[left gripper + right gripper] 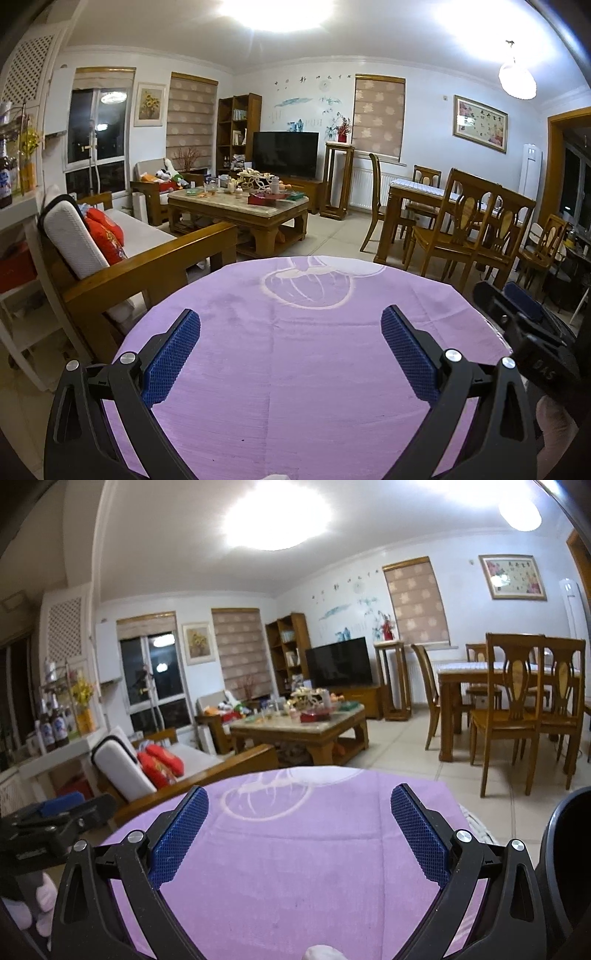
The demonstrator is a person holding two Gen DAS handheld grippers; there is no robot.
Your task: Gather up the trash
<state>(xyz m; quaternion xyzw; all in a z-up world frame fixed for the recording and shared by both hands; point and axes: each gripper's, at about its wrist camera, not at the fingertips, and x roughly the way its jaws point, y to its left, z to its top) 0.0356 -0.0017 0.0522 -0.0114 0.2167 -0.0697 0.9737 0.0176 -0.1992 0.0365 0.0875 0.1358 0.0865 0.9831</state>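
**Risk notes: both tongs empty, trash barely in frame**

Grippers first. Your left gripper (290, 326) has its blue textured pads spread wide with nothing between them; your right gripper (300, 805) is the same, jaws well apart and empty. Both hover over the round table covered in a purple cloth with a white printed motif (295, 369).

Trash location: uncertain. The only candidate on the cloth is a small pale crumpled lump (321, 952) at the very bottom edge of the right wrist view, with a faint pale sliver in the same spot in the left view. It sits behind the fingertips, nearer to you than the pads. What it is cannot be told from here.

What could go wrong:

- You reach forward and miss it, because it lies under the gripper body, not ahead of the pads. Pull back first.
- You pinch cloth along with the lump; the fabric looks soft and loose, so a low close could drag it.
- The grippers sit just beside each other; the right one shows at the left view's edge. Converging on one small item risks a knock.
- The dark round container (565, 867) at the right edge may be the bin, but only its rim shows. Confirm before dropping anything.
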